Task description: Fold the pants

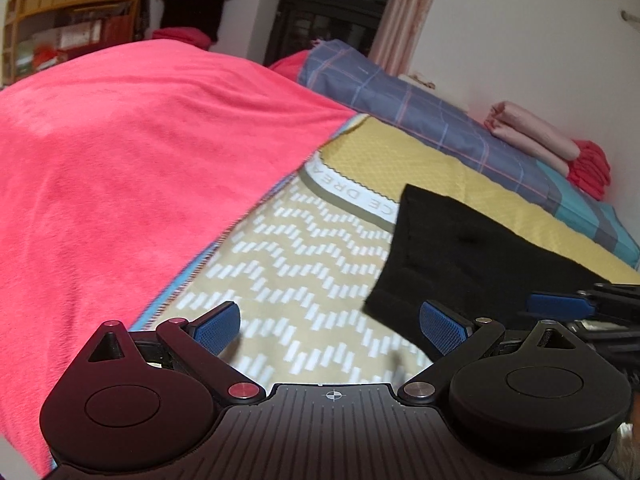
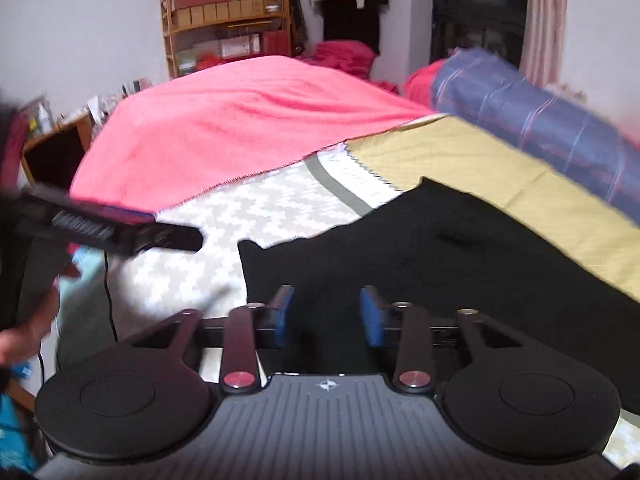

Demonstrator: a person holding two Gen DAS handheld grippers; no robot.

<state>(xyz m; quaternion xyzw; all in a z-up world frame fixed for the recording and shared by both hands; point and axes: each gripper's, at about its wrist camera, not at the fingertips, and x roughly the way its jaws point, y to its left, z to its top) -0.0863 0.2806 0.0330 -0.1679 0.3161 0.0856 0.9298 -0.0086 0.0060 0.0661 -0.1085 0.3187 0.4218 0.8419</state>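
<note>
The black pants point(image 1: 472, 256) lie folded flat on the patterned bedsheet point(image 1: 304, 264), over its yellow part. My left gripper point(image 1: 330, 326) is open and empty, just left of the pants' near corner. The right gripper point(image 1: 560, 306) shows at the right edge of the left wrist view, over the pants. In the right wrist view the pants point(image 2: 440, 248) spread in front of my right gripper point(image 2: 326, 314), which is open above the cloth with nothing between its blue pads. The left gripper point(image 2: 120, 232) appears blurred at the left.
A pink blanket point(image 1: 140, 152) covers the bed's far left part. A blue plaid bolster point(image 1: 448, 120) and folded pink and red cloths point(image 1: 560, 152) lie along the wall. A wooden shelf point(image 2: 224, 20) and a hand point(image 2: 28, 328) show in the right wrist view.
</note>
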